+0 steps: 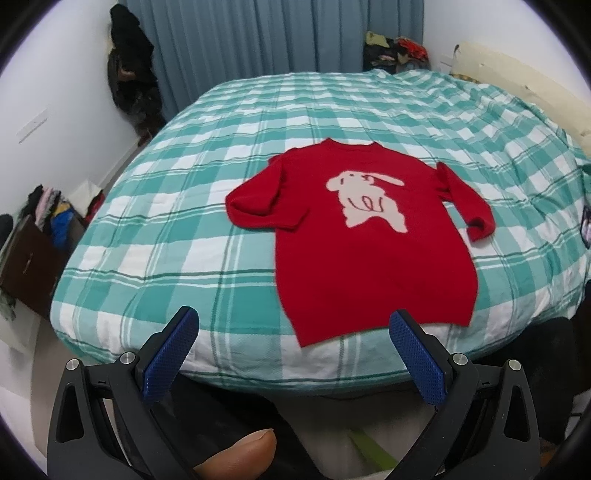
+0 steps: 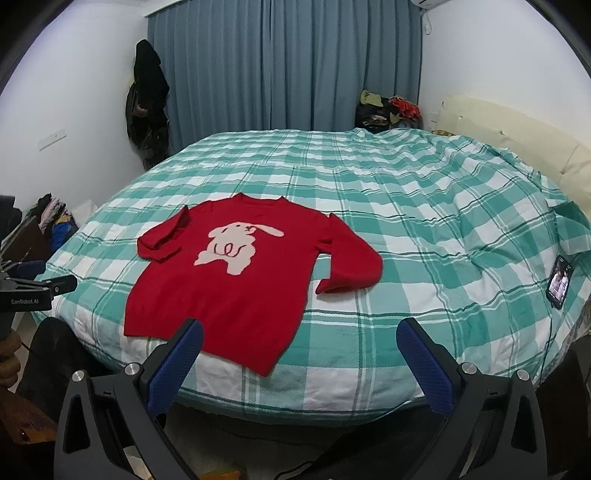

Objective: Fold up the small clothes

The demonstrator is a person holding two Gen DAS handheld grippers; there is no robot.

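sweater (image 1: pixel 369 236) flat on bed (image 1: pixel 184 206) (rabbit up); left gripper (image 1: pixel 291 354) spread, empty; right gripper (image 2: pixel 301 363) spread, empty

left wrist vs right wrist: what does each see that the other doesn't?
Left wrist only: a thumb at the bottom edge, behind the open left gripper.

Right wrist only: the open right gripper, a lit phone near the bed's right edge, and an air conditioner corner.

Both: the red sweater flat on the checked bed, blue curtains, and clothes piles.
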